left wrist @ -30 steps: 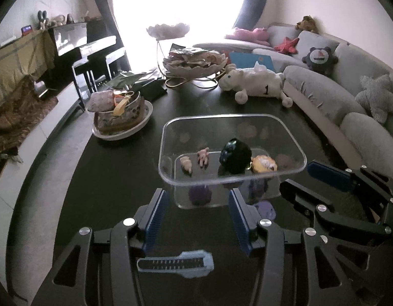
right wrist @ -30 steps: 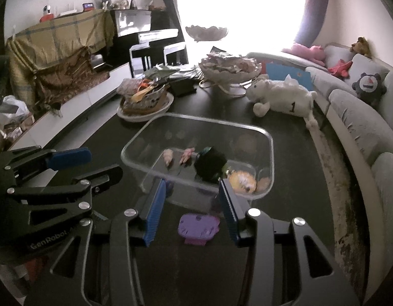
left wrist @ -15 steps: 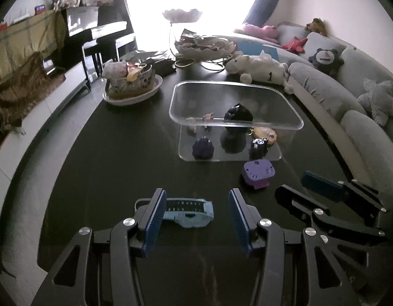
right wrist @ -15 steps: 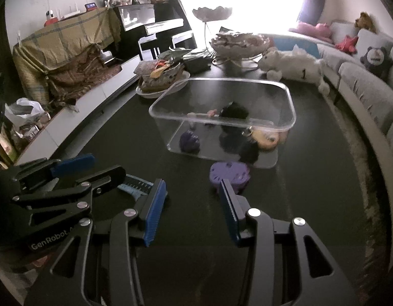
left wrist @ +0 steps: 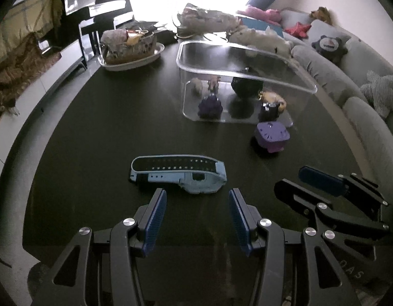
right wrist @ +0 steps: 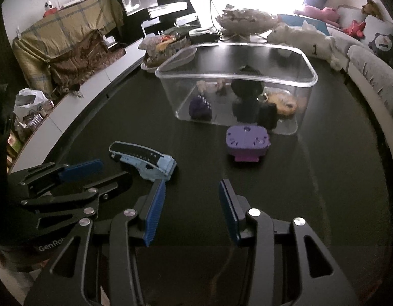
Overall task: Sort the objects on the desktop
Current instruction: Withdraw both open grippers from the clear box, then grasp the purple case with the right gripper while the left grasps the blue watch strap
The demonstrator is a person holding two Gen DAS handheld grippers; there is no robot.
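Note:
A light-blue and black watch [left wrist: 178, 176] lies on the dark table just beyond my open, empty left gripper [left wrist: 197, 219]; it also shows in the right wrist view [right wrist: 145, 163]. A purple toy [right wrist: 247, 142] sits in front of a clear plastic box [right wrist: 237, 76], which holds several small toys. My right gripper [right wrist: 191, 209] is open and empty, well short of the purple toy [left wrist: 271, 136]. The box [left wrist: 247, 58] stands at the table's middle.
A plate with a basket of items [left wrist: 131, 48] stands at the back left. A white plush toy [right wrist: 303, 38] and a decorative bowl [right wrist: 247, 20] are behind the box. A grey sofa [left wrist: 362, 97] runs along the right edge.
Both grippers have pulled back from the box toward the near table edge. The watch and purple toy now lie farther ahead of the fingers. Both grippers stay open.

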